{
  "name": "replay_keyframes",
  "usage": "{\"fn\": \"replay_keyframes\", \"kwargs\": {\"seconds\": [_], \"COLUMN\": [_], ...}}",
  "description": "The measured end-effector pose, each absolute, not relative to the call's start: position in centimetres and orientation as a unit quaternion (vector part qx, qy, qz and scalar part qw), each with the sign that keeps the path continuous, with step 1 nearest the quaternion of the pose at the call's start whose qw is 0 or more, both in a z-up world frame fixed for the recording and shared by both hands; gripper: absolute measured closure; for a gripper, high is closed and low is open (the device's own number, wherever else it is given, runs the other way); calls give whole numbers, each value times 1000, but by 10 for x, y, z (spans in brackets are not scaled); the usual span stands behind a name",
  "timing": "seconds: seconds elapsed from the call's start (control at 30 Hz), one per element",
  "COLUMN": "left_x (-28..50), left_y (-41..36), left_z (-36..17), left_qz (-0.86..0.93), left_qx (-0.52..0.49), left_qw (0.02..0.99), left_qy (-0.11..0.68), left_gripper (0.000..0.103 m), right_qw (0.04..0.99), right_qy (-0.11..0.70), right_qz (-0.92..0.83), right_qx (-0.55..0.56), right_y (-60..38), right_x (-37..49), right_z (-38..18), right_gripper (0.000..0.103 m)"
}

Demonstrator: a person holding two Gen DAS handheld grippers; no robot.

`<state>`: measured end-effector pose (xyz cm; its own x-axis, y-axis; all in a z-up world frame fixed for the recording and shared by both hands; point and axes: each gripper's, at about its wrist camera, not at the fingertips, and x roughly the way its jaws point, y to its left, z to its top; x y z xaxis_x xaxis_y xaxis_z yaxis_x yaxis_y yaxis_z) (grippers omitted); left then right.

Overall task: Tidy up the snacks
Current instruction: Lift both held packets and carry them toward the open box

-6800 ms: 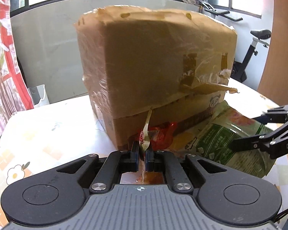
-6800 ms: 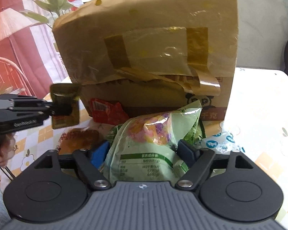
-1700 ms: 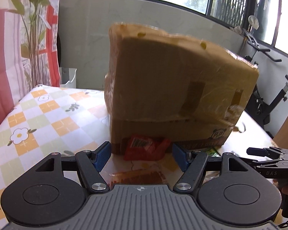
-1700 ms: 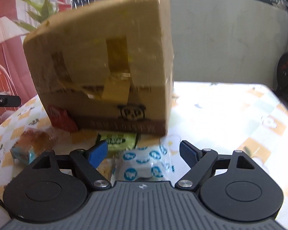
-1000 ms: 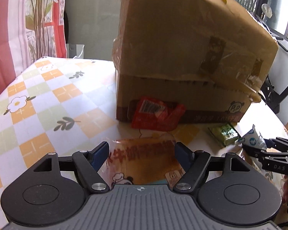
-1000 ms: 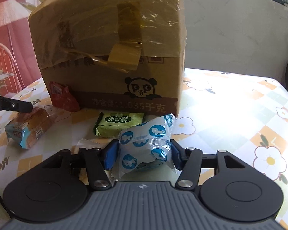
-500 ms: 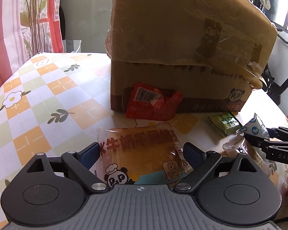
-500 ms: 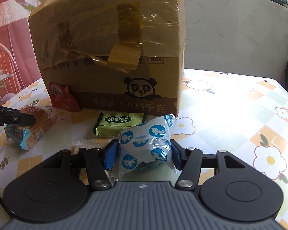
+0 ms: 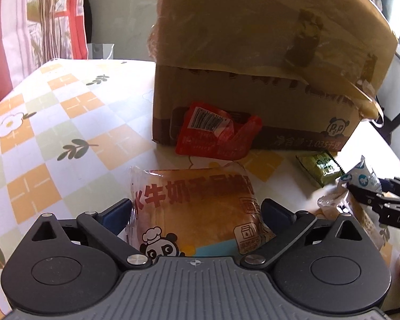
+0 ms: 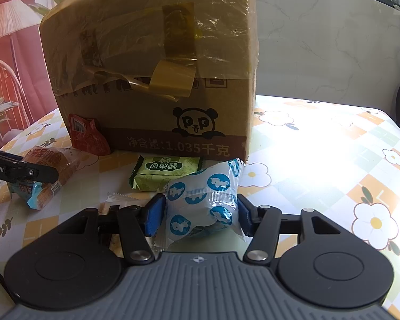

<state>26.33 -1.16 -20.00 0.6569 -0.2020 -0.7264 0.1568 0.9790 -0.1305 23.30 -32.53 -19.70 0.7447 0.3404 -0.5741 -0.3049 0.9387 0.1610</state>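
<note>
On the table, left to right:
Table (image 9: 66, 122): covered by a cloth with a check pattern of orange and pale green squares, flowers and leaves.
Left gripper (image 9: 196, 212): jaws spread wide to either side of the bread packet; blue pads (image 9: 117, 212) just beside the wrapper edges, and firm contact cannot be confirmed from either view.
Bread packet (image 9: 197, 208): clear wrapper with red characters and a panda-chef print; lies flat on the table between the left jaws, in front of the red packet. In the right wrist view it appears at far left (image 10: 50, 170), partly behind a left gripper finger.
Red packet (image 9: 216, 133): crumpled, barcode facing up; leans against the lower front of the cardboard box, near its left corner.
Cardboard box (image 10: 152, 80): large, upright, taped flaps, panda logo on the lower front; stands behind all the snacks.
Green packet (image 10: 165, 170): flat on the table just in front of the box, between the bread packet and the blue-and-white packet.
Blue-and-white packet (image 10: 202, 202): white wrapper with blue round prints; sits between the right jaws, its far end near the box's right corner.
Right gripper (image 10: 200, 214): jaws closed against both sides of the blue-and-white packet, gripping it.
</note>
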Motion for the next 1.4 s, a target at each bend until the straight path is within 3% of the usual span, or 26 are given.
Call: {"fn": "replay_keyframes", "kwargs": {"seconds": [0.07, 0.17, 1.4], "left_x": [260, 256, 227], "left_y": [-11, -11, -11], "left_z": [-198, -194, -190], "left_qz": [-104, -107, -99], "left_qx": [-28, -25, -24], "left_qw": [913, 916, 926], "left_qy": [393, 386, 363], "left_gripper": [15, 19, 21], "right_qw": [934, 933, 932], "right_qy": [313, 313, 307], "right_qz": [173, 173, 191], "right_qx": [29, 28, 27], "right_y": [-325, -325, -330], "right_x": [233, 233, 229], "right_z": [-197, -197, -195], "right_gripper": [45, 45, 45]}}
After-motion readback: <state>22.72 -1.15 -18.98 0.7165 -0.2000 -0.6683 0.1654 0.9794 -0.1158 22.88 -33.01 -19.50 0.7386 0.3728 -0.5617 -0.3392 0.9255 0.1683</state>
